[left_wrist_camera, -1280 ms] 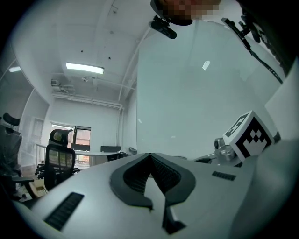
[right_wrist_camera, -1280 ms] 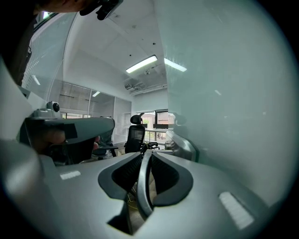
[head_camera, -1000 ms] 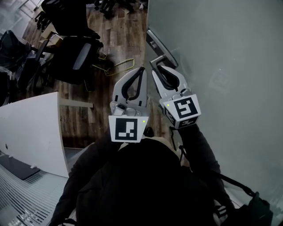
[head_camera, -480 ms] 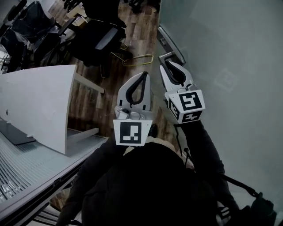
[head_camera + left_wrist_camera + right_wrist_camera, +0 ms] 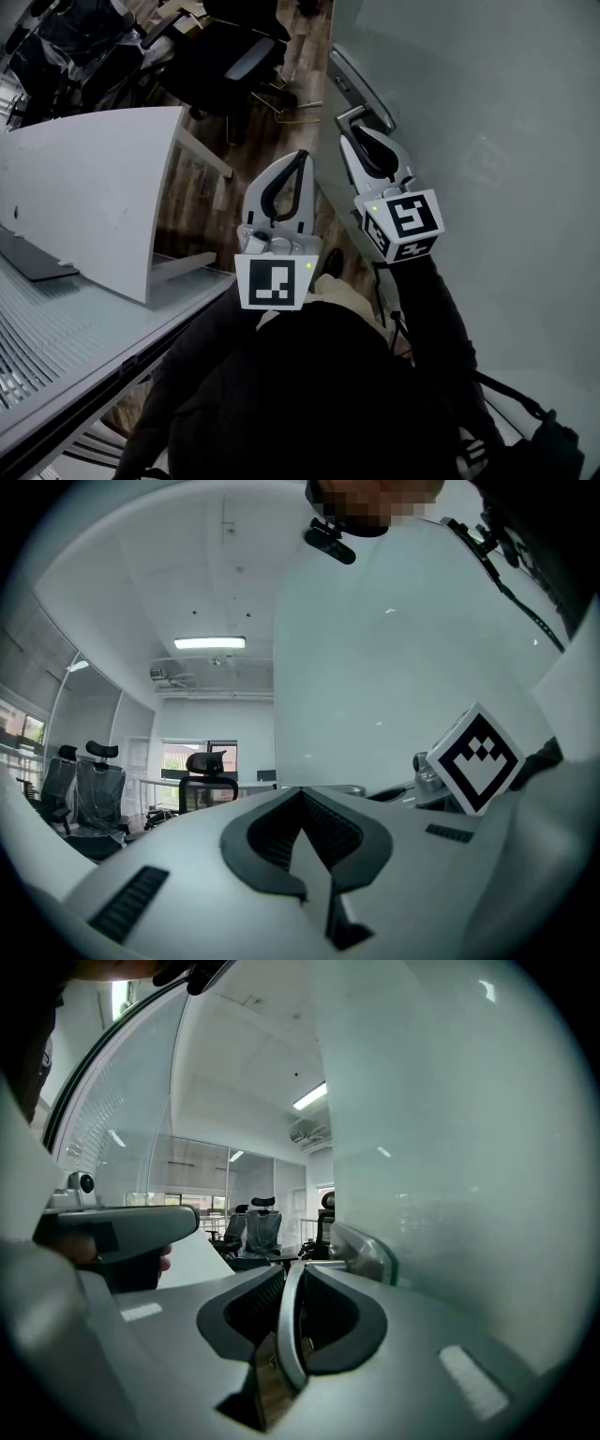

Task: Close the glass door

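The frosted glass door point(image 5: 487, 112) fills the right of the head view, with a long metal handle point(image 5: 361, 86) near its edge. My right gripper point(image 5: 350, 122) is shut on the lower end of that handle. In the right gripper view the jaws point(image 5: 289, 1283) clamp a thin metal bar of the handle point(image 5: 366, 1251), with the door point(image 5: 450, 1147) close on the right. My left gripper point(image 5: 300, 156) hangs beside it, shut and empty, away from the door. In the left gripper view its jaws point(image 5: 302, 794) meet with nothing between them.
A white desk point(image 5: 84, 197) stands at the left, over the wooden floor point(image 5: 216, 206). Black office chairs point(image 5: 234, 56) crowd the far side, with a yellow wire frame point(image 5: 298, 105) on the floor near them. A ribbed grey surface point(image 5: 47, 347) lies at lower left.
The white desk has grown larger and shifted right in the head view, and the chairs have slid up. My right gripper has stayed clamped on the handle, and the left stays shut beside it.
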Demonstrator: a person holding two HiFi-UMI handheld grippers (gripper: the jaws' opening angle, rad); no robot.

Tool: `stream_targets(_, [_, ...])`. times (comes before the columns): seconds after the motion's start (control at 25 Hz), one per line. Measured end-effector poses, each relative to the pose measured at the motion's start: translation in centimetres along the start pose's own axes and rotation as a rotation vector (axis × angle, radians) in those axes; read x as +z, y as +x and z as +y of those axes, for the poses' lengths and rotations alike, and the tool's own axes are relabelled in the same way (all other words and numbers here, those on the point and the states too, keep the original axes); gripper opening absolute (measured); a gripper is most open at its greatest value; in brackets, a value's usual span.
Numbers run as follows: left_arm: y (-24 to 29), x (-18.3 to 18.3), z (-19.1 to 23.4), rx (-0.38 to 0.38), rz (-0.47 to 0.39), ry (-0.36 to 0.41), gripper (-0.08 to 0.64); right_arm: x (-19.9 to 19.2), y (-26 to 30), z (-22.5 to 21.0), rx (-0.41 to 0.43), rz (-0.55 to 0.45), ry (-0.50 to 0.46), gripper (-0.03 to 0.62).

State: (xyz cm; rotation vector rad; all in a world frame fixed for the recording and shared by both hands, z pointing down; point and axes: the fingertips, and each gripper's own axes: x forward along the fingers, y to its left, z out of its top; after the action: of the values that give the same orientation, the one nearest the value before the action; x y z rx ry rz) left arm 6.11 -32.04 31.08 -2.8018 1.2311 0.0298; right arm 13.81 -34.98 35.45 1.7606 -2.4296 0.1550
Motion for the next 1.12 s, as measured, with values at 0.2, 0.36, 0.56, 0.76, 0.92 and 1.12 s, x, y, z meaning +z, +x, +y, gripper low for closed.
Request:
stream_targets(0.2, [-3.2,-0.2,1.2,0.002,0.016,0.029,-0.003,-0.1,-0.3,3.7,0.039,-0.008,0.001,0.063])
stream_targets(0.36, [-5.3,0.4,1.5,0.029,0.024,0.035,-0.003,-0.1,-0.7,6.9,0.092,-0.009,-0.01,0.063])
stream_targets(0.56, [-9.7,1.3,1.7,0.091,0.007,-0.003,-0.003,0.2,-1.4,11.6,0.158,0.006,-0.045,0.063])
stream_targets(0.76, [-14.7,0.9,1.4,0.157,0.033,0.017,-0.003,0.2,-2.8,15.5,0.217,0.005,-0.052,0.063])
stream_targets(0.92, [-18.8,0.6,2.6,0.227,0.042,0.01,-0.003,-0.2,-3.1,19.2,0.274,0.012,-0.059,0.063])
stream_targets(1.12, [-22.5,0.9,4.1,0.244,0.036,0.011,-0.003,-0.9,-4.3,23.3,0.291,0.014,-0.062,0.063])
